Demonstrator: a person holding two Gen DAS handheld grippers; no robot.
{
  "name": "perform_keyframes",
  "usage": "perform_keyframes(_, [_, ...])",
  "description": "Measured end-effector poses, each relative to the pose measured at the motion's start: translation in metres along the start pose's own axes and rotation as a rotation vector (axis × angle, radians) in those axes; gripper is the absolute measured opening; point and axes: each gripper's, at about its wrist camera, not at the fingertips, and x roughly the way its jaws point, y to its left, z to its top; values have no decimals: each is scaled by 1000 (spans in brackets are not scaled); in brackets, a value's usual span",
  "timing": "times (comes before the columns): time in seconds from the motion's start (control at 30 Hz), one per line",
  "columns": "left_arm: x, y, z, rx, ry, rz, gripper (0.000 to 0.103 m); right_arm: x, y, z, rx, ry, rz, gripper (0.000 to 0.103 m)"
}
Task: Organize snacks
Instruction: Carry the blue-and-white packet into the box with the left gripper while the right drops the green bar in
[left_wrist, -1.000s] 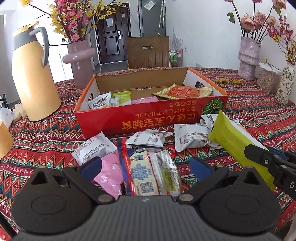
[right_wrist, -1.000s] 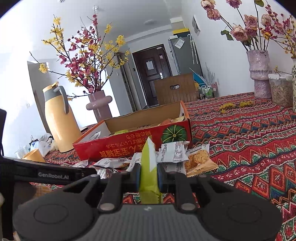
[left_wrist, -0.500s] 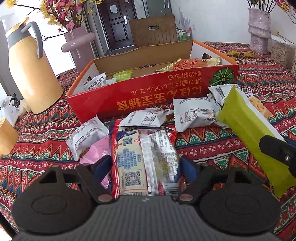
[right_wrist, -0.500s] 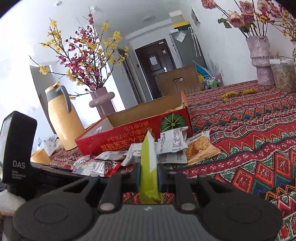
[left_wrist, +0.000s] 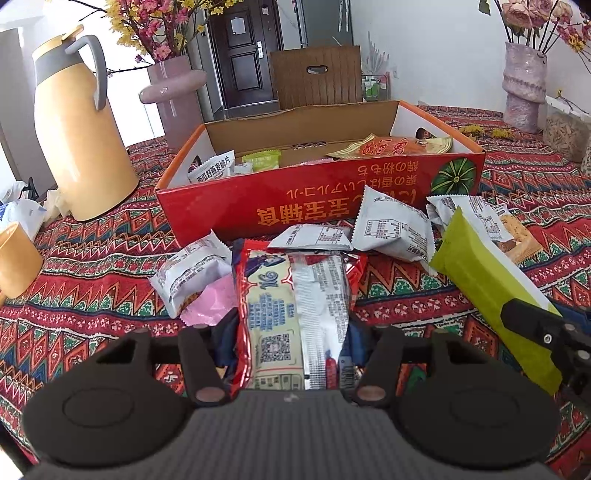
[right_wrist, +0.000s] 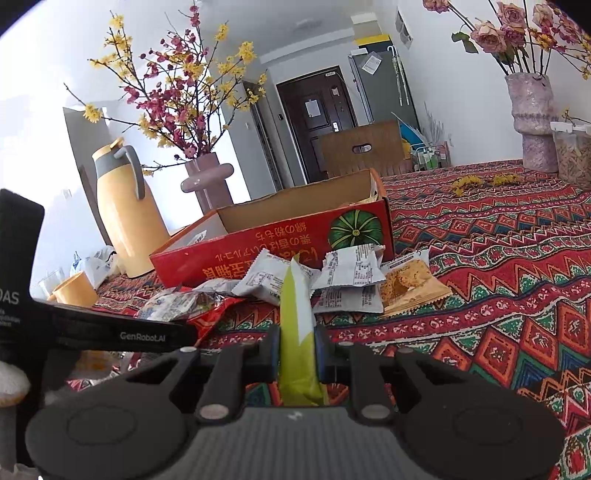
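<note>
Red and white, the big pack (left_wrist: 291, 302) sits between the left gripper (left_wrist: 291, 332) fingers, which have just been closing on it. On the right, the right gripper (right_wrist: 297, 350) pinches a green pack (right_wrist: 295, 314). Next, I think, both go up and into the far box (left_wrist: 317, 206).

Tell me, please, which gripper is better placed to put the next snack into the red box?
Probably the right gripper: it is shut on the green packet, lifted and aimed at the red box. The left gripper has just been closing around the red-edged packet, low by the tablecloth.
</note>
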Motion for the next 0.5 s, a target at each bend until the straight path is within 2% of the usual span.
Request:
perform_keyframes(0.4, [-15, 22, 0, -46, -48, -53, 57, 28, 16, 4, -79, 77, -82, 22])
perform_keyframes(0.5, [-20, 26, 1, -56, -61, -63, 57, 28, 18, 4, -85, 75, -85, 19])
